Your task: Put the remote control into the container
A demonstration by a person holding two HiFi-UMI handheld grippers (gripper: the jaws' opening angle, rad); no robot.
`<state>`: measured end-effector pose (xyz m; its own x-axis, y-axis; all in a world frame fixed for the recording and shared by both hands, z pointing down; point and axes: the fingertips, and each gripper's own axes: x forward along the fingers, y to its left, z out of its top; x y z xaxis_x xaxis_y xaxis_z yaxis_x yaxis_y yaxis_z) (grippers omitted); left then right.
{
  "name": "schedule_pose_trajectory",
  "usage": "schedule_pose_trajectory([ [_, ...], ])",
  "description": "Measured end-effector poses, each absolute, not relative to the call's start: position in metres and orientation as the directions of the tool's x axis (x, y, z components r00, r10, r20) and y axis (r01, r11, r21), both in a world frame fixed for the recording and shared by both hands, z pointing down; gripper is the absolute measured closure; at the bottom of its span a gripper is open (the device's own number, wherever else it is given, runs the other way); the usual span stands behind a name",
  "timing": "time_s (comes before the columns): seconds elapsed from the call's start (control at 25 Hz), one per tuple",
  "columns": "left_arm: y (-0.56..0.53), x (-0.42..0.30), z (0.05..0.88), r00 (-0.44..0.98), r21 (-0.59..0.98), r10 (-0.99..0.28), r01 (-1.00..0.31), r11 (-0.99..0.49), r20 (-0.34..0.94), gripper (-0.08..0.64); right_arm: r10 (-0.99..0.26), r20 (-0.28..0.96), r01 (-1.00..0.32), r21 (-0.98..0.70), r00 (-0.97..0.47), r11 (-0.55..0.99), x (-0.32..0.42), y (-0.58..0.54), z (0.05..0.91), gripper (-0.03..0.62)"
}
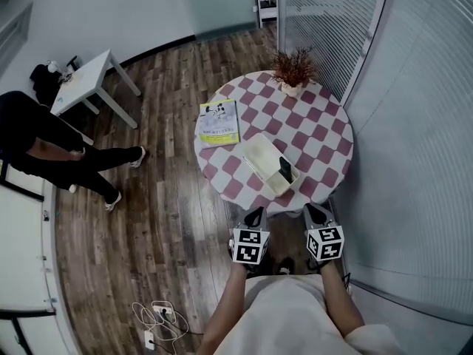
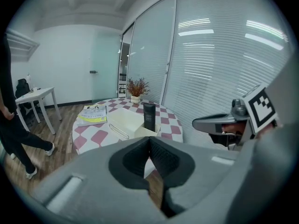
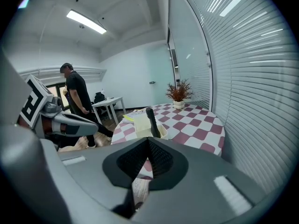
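A black remote control stands on end inside the cream container on the round checkered table. The remote control leans at the near end of the container in the left gripper view, and the remote control rises from the container in the right gripper view. My left gripper and right gripper hang side by side off the table's near edge, both shut and empty. The left gripper and right gripper show their pads pressed together.
A yellow and white booklet lies at the table's left. A potted dried plant stands at its far edge. A person in black stands left near a white side table. Glass walls with blinds close the right. Cables lie on the floor.
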<state>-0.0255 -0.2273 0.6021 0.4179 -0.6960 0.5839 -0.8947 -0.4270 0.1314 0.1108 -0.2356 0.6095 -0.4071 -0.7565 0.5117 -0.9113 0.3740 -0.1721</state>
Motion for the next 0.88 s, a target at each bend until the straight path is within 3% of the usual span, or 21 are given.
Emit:
schedule_pose_trajectory([
  [0.88, -0.206, -0.042, 0.599, 0.372, 0.116, -0.729, -0.919, -0.378, 0.574, 0.554, -0.744, 0.493, -0.889, -0.171, -0.450, 0.424, 0.096, -0.221, 0.603, 0.591],
])
